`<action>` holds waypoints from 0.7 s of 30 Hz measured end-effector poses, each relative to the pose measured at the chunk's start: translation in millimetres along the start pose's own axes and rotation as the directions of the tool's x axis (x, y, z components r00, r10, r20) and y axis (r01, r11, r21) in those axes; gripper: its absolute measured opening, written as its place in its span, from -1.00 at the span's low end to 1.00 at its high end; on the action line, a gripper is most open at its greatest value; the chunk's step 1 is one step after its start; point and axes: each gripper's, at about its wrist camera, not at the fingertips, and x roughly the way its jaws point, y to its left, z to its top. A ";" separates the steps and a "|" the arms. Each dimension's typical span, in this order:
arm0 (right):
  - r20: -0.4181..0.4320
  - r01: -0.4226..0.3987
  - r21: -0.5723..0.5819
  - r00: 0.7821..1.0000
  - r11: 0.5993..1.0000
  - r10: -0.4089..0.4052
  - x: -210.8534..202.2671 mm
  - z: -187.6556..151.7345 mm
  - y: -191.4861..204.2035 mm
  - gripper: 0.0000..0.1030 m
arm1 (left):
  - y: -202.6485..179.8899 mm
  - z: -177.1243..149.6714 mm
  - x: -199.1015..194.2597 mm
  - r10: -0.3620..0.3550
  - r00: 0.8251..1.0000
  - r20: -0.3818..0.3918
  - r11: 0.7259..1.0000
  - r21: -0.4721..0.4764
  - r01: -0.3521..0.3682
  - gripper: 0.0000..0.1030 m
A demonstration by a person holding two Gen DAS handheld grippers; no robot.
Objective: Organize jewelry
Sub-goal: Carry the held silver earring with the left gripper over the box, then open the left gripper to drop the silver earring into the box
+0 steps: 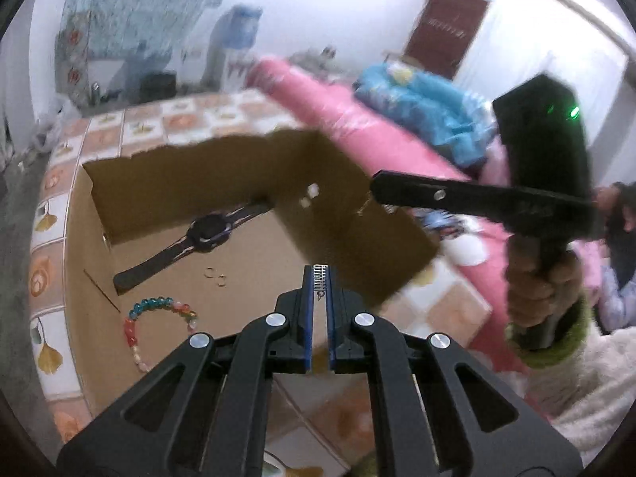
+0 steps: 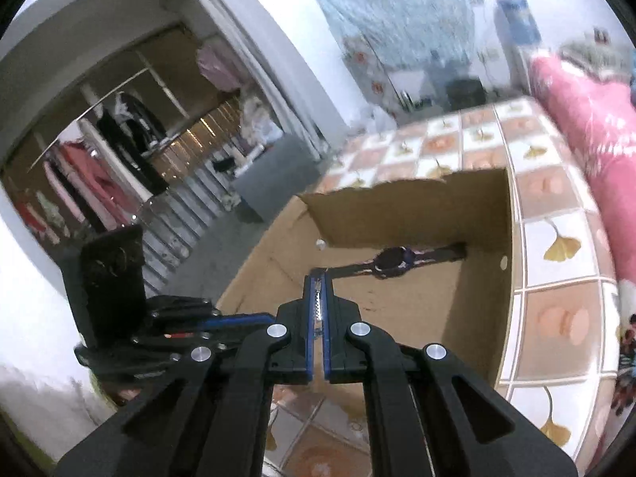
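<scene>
On my left wrist feed, the left gripper [image 1: 320, 274] hangs above the near edge of a shallow cardboard box [image 1: 179, 175] with rough torn rims. Its blue-edged fingers [image 1: 308, 318] stand nearly together with only a slim slot between them, and a small silvery toothed piece sits at their tips; I cannot tell whether it is truly pinched.

The box floor is plain matte brown. On it lies a dark wristwatch [image 1: 206, 232], round face, long flat strap stretched diagonally toward the far corner. Nearer me are two tiny thin metal rings [image 1: 216, 276], just beside each other, and then a beaded bracelet [image 1: 159, 318] of glossy round beads (teal, red, orange, pale pink) curled in an open arc.

The right gripper [image 1: 375, 189] shows as a black bar reaching over the box's right wall, held by a hand [image 1: 544, 290] in a green knit cuff.

From the right wrist feed, the right gripper's fingers [image 2: 308, 306] are clenched on a thin silvery chain-like strand [image 2: 318, 302] running down the narrow gap between the pads. They are over the box, with the watch beyond them.

The box rests on a cloth [image 1: 139, 123] of checkered squares printed with ginkgo leaves, and a glossy pink quilt [image 1: 338, 107] lies beside it.
</scene>
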 end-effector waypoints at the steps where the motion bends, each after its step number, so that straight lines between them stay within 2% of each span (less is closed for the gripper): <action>1: -0.044 0.009 0.014 0.999 1.000 -0.009 11.6 5.5 -7.5 -0.93 | 5.3 4.0 11.4 0.013 0.999 -0.030 1.000 -0.006 -0.013 -0.91; 4: -0.108 0.054 0.007 0.993 0.999 -0.053 34.6 12.2 -18.9 -0.93 | 19.1 11.7 37.4 0.031 0.994 -0.104 0.998 -0.045 -0.036 -0.91; 9: -0.173 0.124 -0.042 0.976 0.991 -0.130 61.3 17.7 -23.4 -0.91 | 30.8 16.5 57.7 0.042 0.983 -0.181 0.994 -0.091 -0.059 -0.90; 12: -0.178 0.134 -0.054 0.974 0.990 -0.141 66.3 21.0 -28.3 -0.91 | 34.0 17.7 64.3 0.042 0.979 -0.201 0.992 -0.111 -0.066 -0.90; 16: -0.172 0.138 -0.046 0.974 0.989 -0.144 66.5 24.3 -34.2 -0.90 | 36.0 16.9 67.1 0.038 0.976 -0.215 0.989 -0.128 -0.067 -0.72; 21: -0.168 0.136 -0.038 0.976 0.990 -0.141 65.6 26.5 -39.7 -0.88 | 38.3 16.3 69.8 0.035 0.975 -0.221 0.988 -0.137 -0.067 -0.69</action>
